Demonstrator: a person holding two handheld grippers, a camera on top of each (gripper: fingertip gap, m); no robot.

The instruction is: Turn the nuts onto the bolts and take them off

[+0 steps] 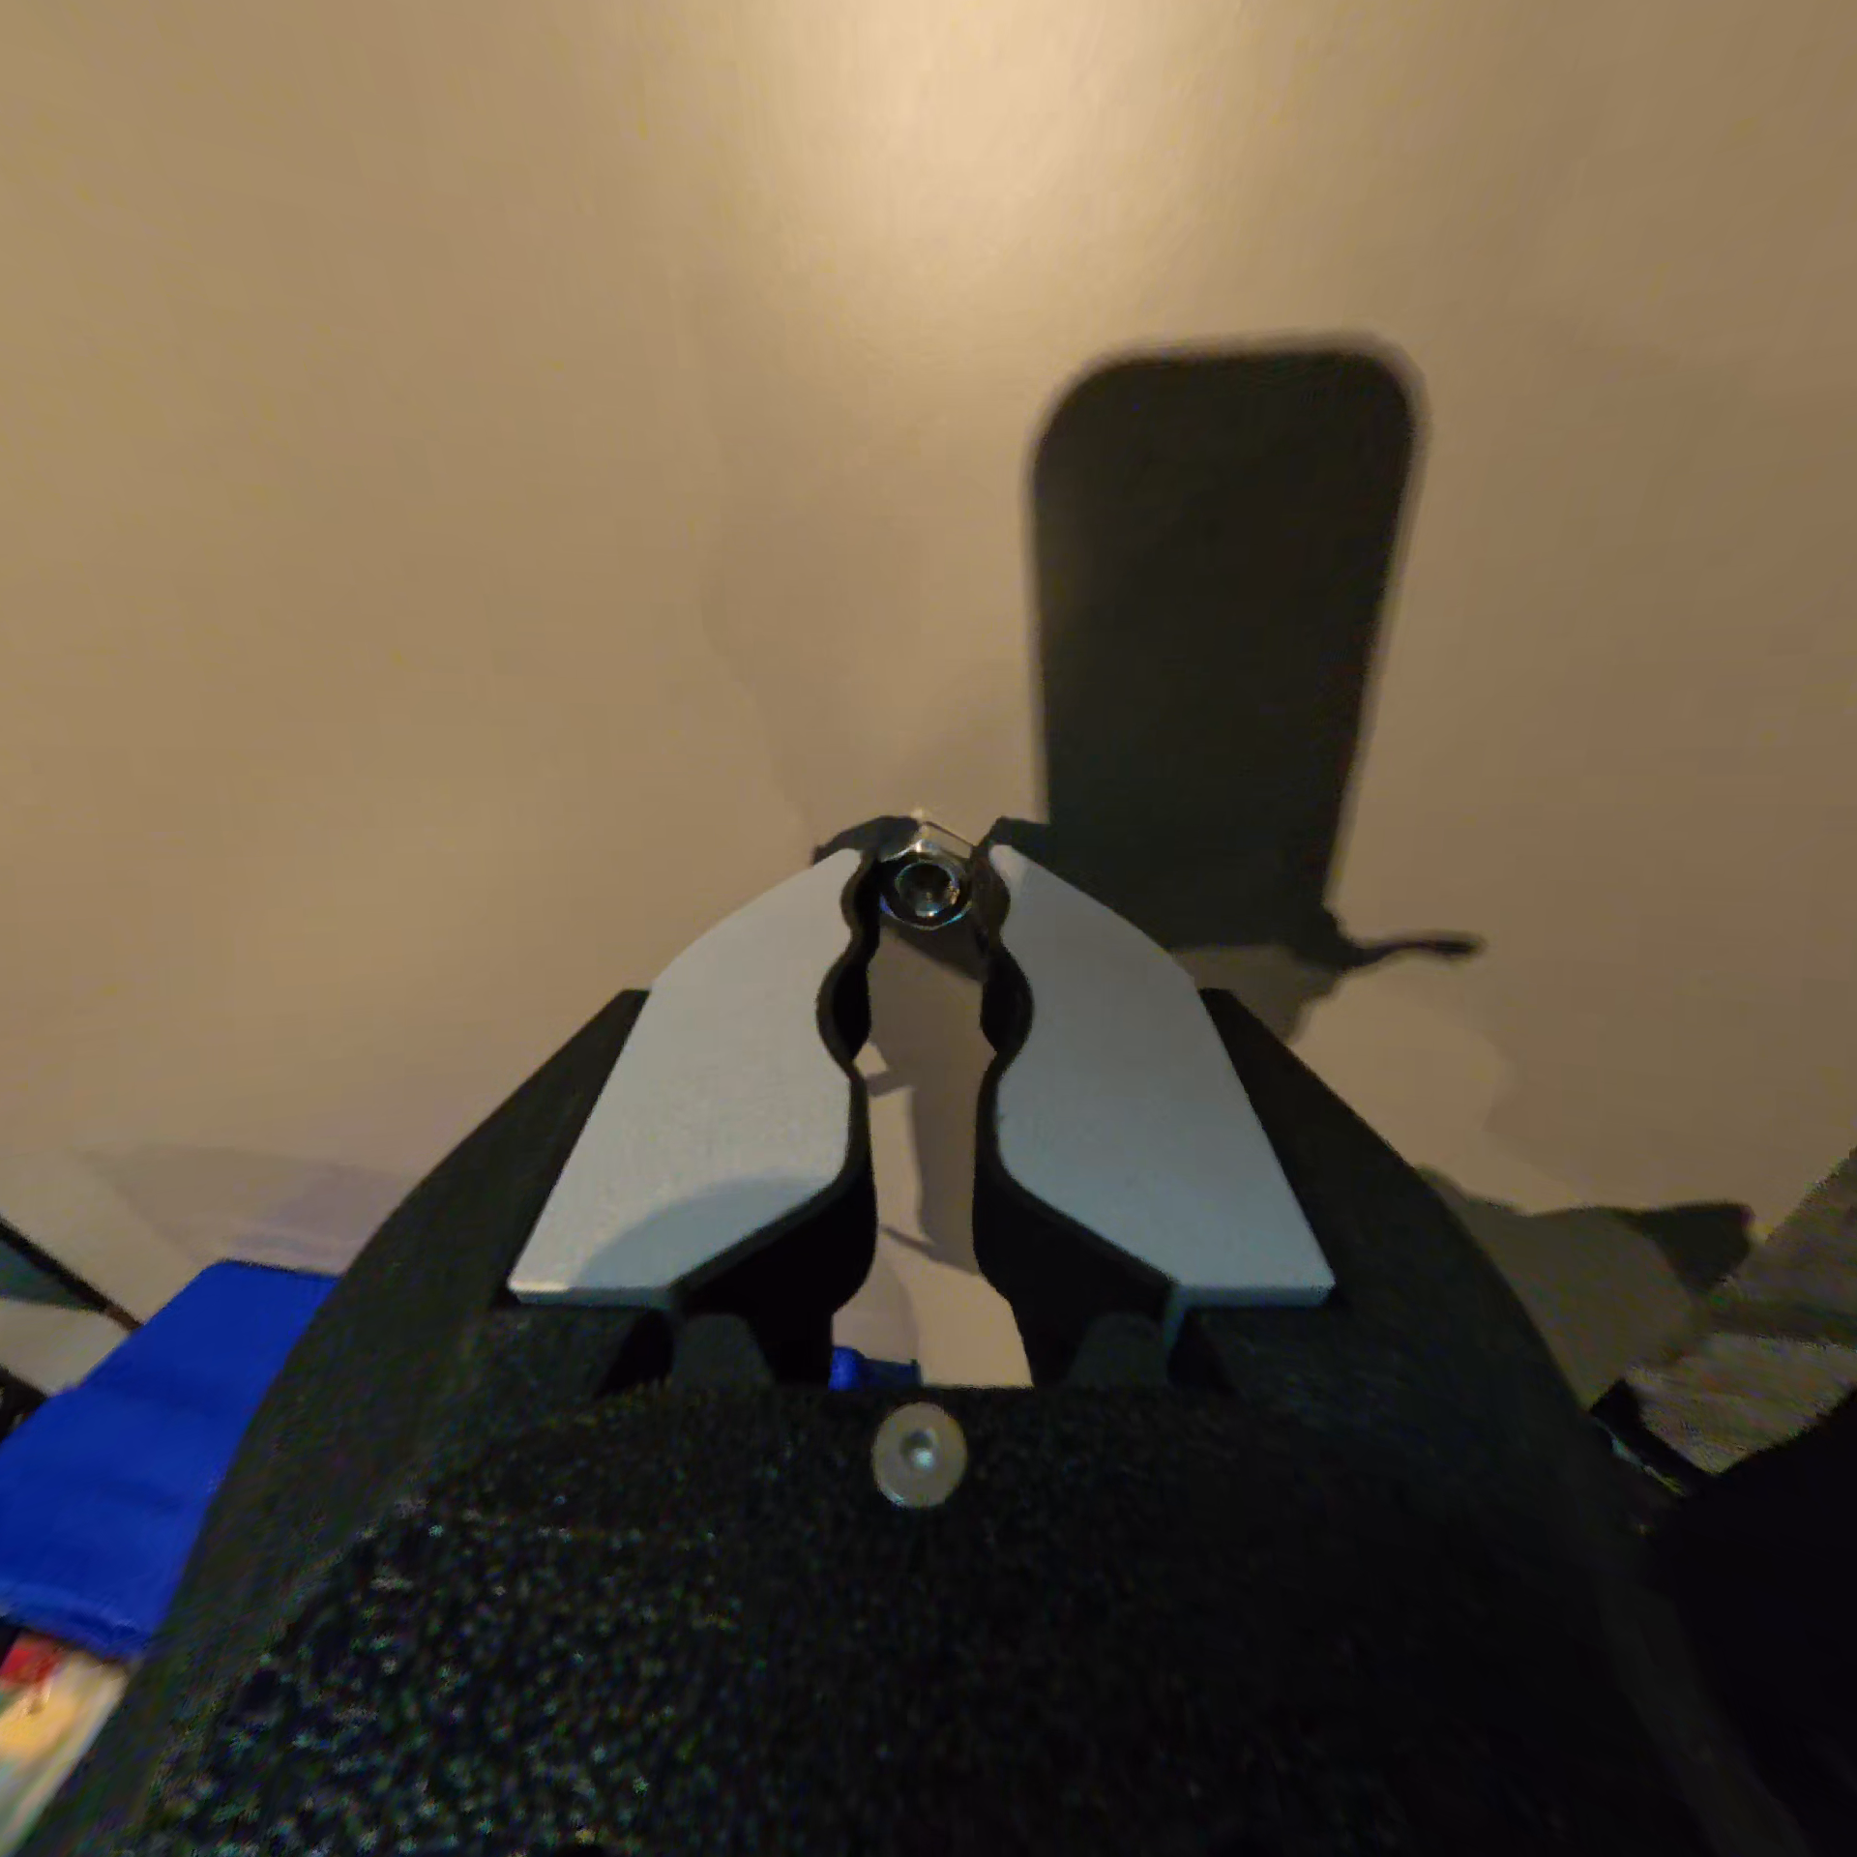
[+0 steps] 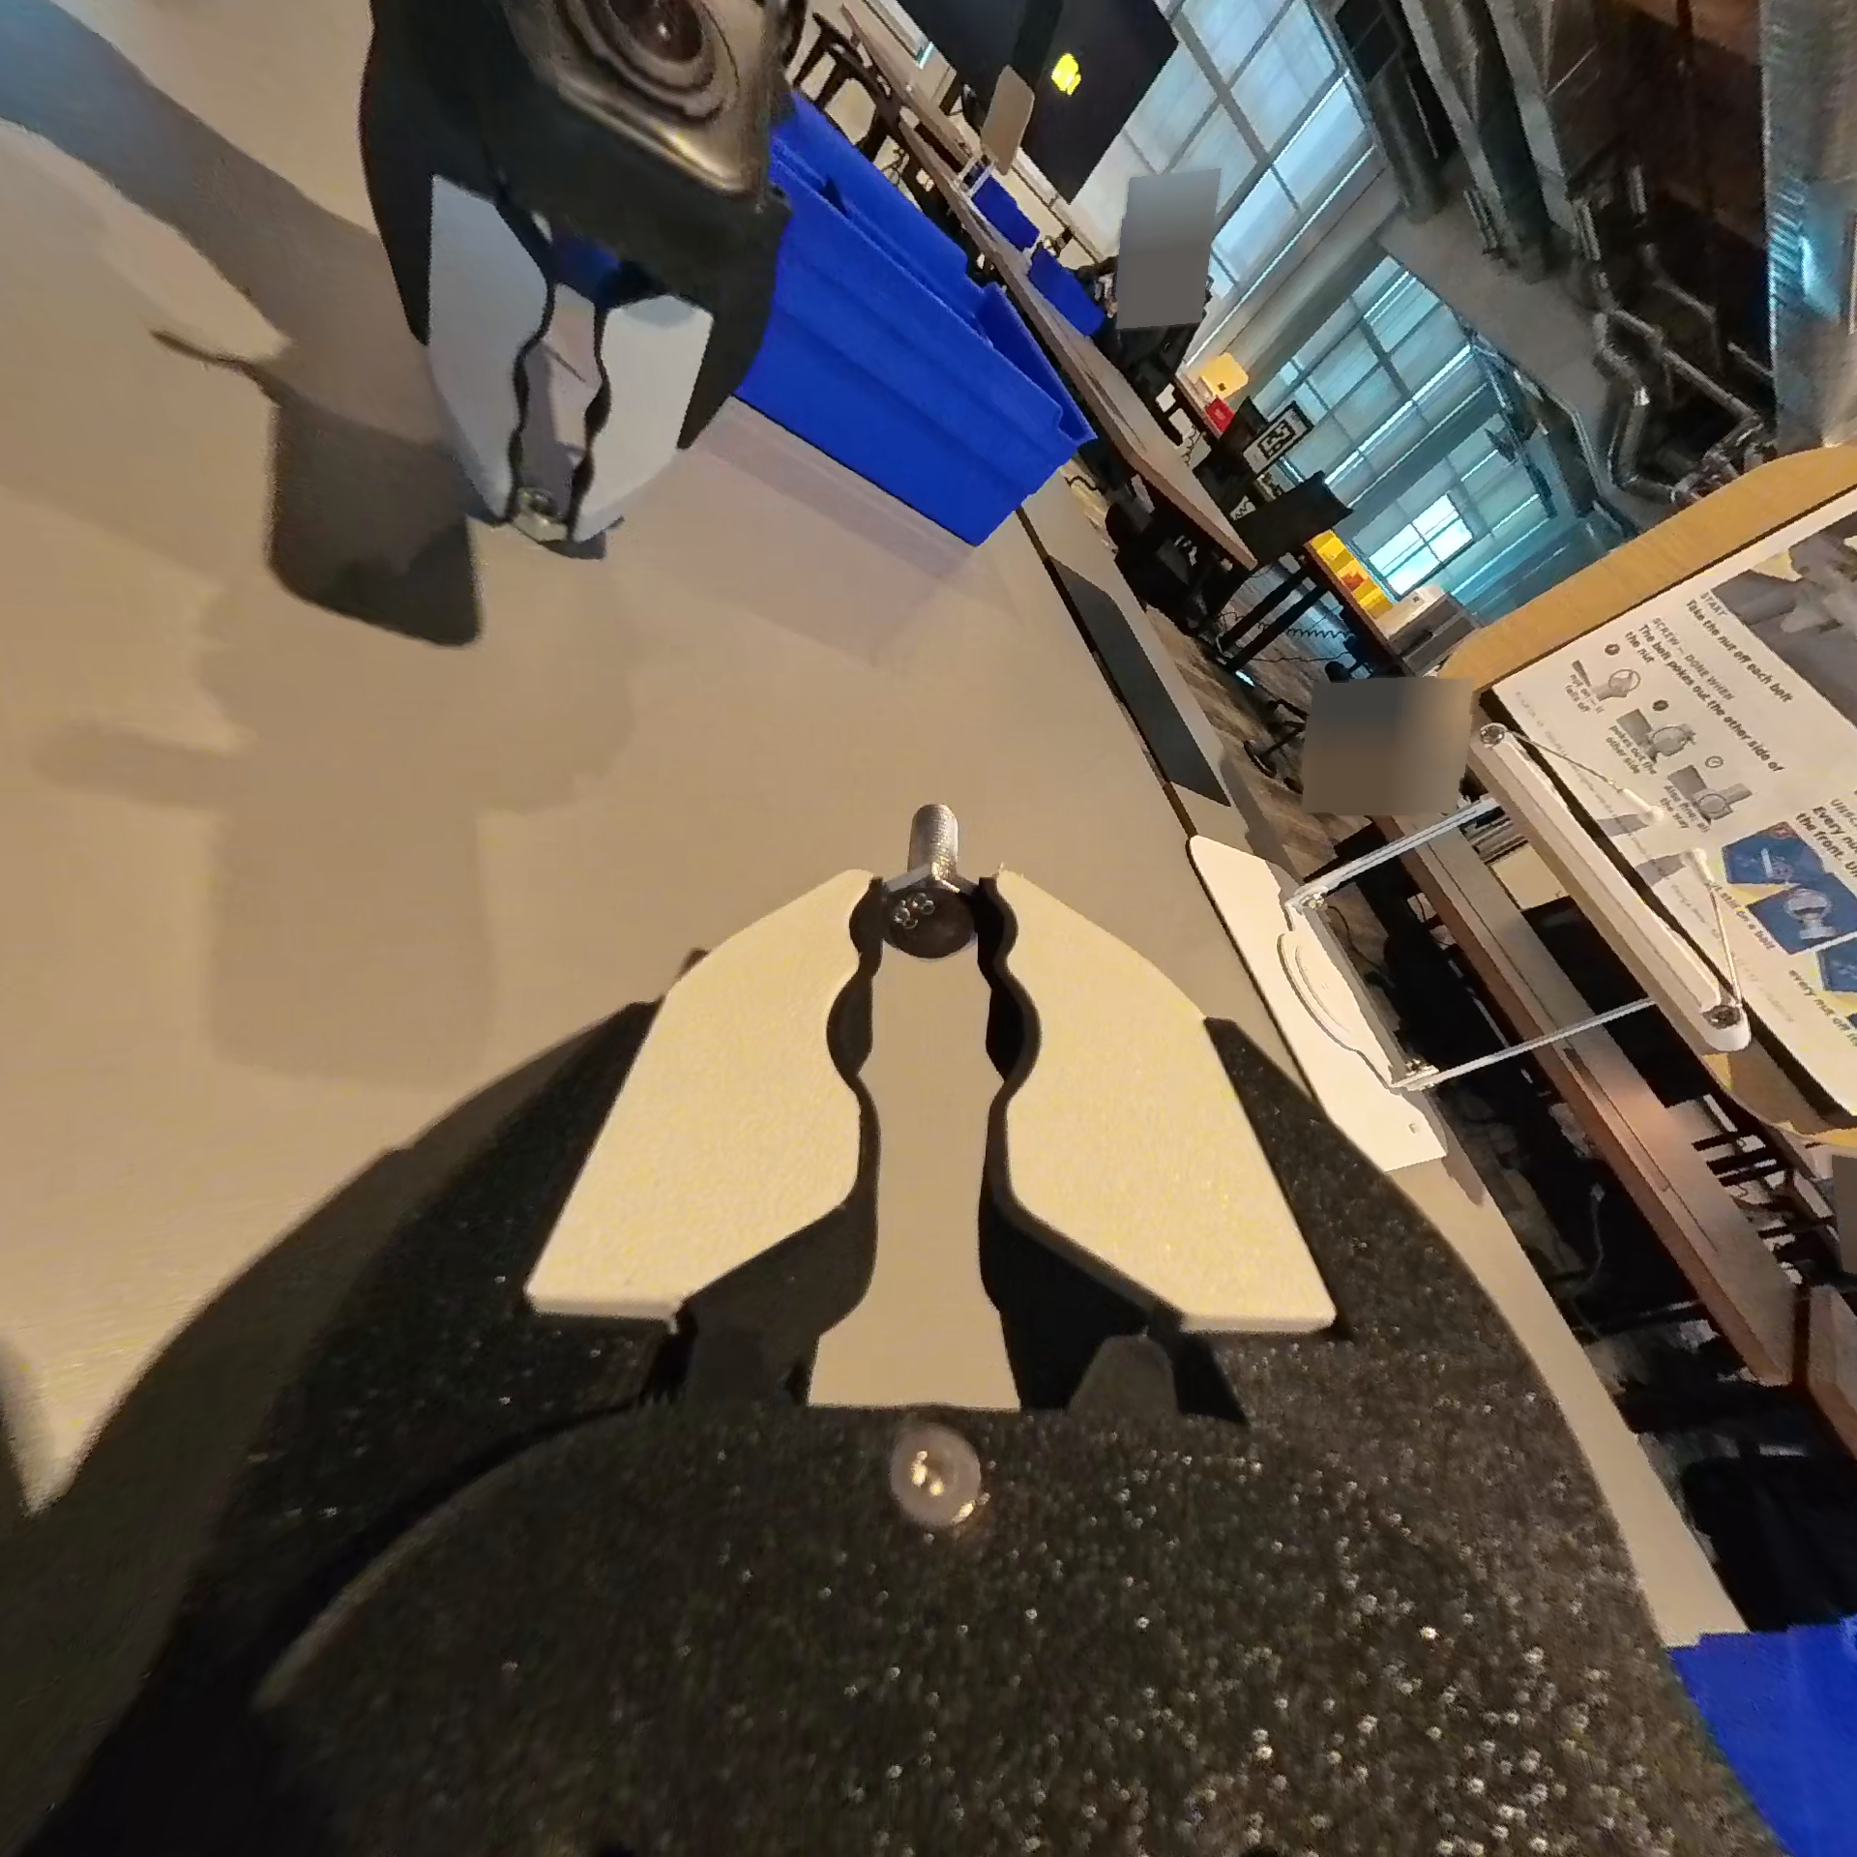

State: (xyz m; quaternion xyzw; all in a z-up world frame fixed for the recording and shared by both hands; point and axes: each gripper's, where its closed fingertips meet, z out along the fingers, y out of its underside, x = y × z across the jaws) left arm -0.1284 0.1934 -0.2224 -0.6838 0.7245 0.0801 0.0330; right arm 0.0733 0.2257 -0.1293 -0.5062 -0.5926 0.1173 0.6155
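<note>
In the left wrist view my left gripper is shut on a shiny hex nut, held at the fingertips just above the pale table. In the right wrist view my right gripper is shut on the head of a silver bolt. Its threaded shank points forward, away from the camera, over the table. The left gripper also shows in the right wrist view, at the upper left, pointing down at the table with the nut between its tips. The two grippers are apart.
Blue bins stand at the table's far side, beyond the left gripper. A white stand holding an instruction sheet is at the right past the table edge. A blue thing lies at the lower left of the left wrist view.
</note>
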